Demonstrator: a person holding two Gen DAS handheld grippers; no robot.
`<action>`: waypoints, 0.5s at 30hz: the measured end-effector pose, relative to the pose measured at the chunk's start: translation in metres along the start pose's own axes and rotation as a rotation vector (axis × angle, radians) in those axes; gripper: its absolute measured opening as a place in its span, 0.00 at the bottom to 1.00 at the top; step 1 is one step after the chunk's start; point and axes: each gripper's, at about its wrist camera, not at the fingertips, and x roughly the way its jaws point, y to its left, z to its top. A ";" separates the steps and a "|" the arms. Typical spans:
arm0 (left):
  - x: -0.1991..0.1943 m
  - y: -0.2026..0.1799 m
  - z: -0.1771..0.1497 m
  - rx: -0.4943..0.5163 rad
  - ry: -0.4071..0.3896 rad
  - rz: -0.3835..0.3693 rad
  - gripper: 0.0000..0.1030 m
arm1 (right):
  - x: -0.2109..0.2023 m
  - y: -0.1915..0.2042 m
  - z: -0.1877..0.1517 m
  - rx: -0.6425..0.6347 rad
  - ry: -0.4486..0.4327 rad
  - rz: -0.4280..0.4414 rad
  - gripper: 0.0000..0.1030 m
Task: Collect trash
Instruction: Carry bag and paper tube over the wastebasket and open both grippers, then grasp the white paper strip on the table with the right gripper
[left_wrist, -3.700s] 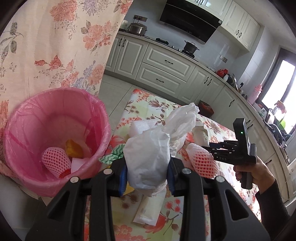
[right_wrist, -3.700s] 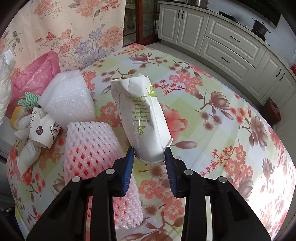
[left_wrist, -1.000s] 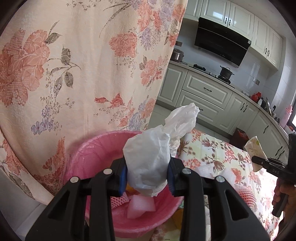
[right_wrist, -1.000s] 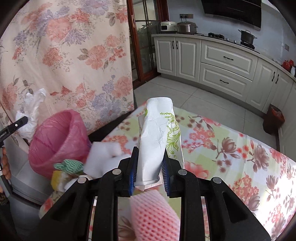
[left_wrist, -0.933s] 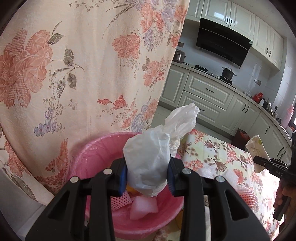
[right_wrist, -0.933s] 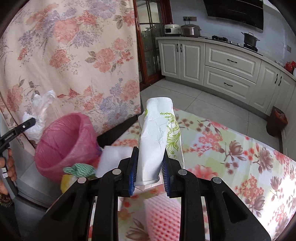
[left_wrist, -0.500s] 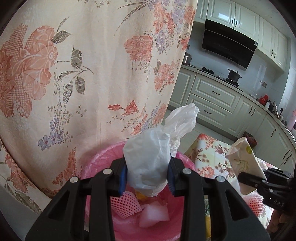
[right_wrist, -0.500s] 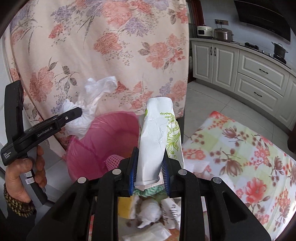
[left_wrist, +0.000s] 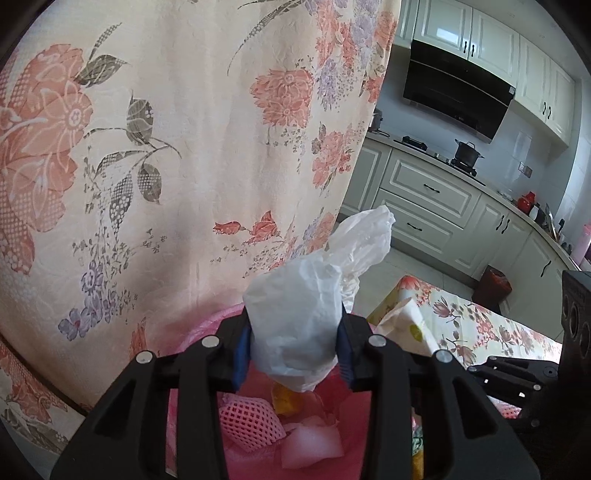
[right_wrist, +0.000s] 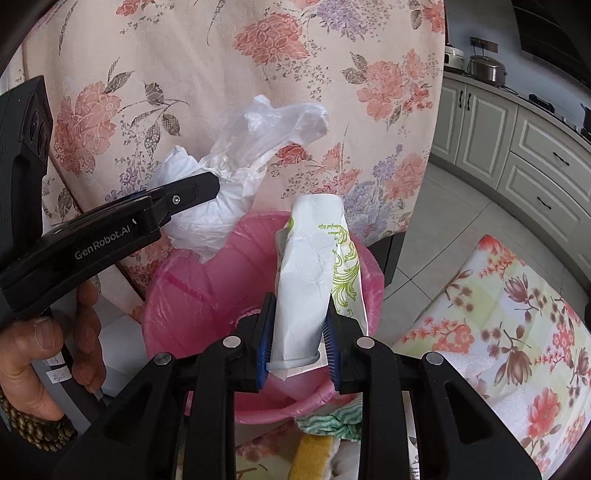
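Trash now hangs above the pink bin (right_wrist: 192, 295): left tongs (left_wrist: 291, 350) grasping the white plastic bag (left_wrist: 299, 325), right tongs (right_wrist: 297, 354) grasping the paper bag (right_wrist: 310, 280), both carried over from the worktop (right_wrist: 517, 332); release looks next.

Left gripper (left_wrist: 293, 350) clamping white plastic bag (left_wrist: 306, 317), above pink bin (left_wrist: 258, 458)
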 end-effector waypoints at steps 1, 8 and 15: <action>0.003 0.000 0.001 -0.002 0.007 -0.008 0.42 | 0.003 0.000 0.001 -0.003 0.002 -0.006 0.25; 0.015 0.002 0.000 -0.006 0.032 -0.012 0.48 | 0.006 -0.014 -0.005 0.023 0.011 -0.049 0.34; 0.014 0.001 -0.007 -0.009 0.045 -0.020 0.48 | -0.009 -0.029 -0.021 0.056 -0.001 -0.071 0.42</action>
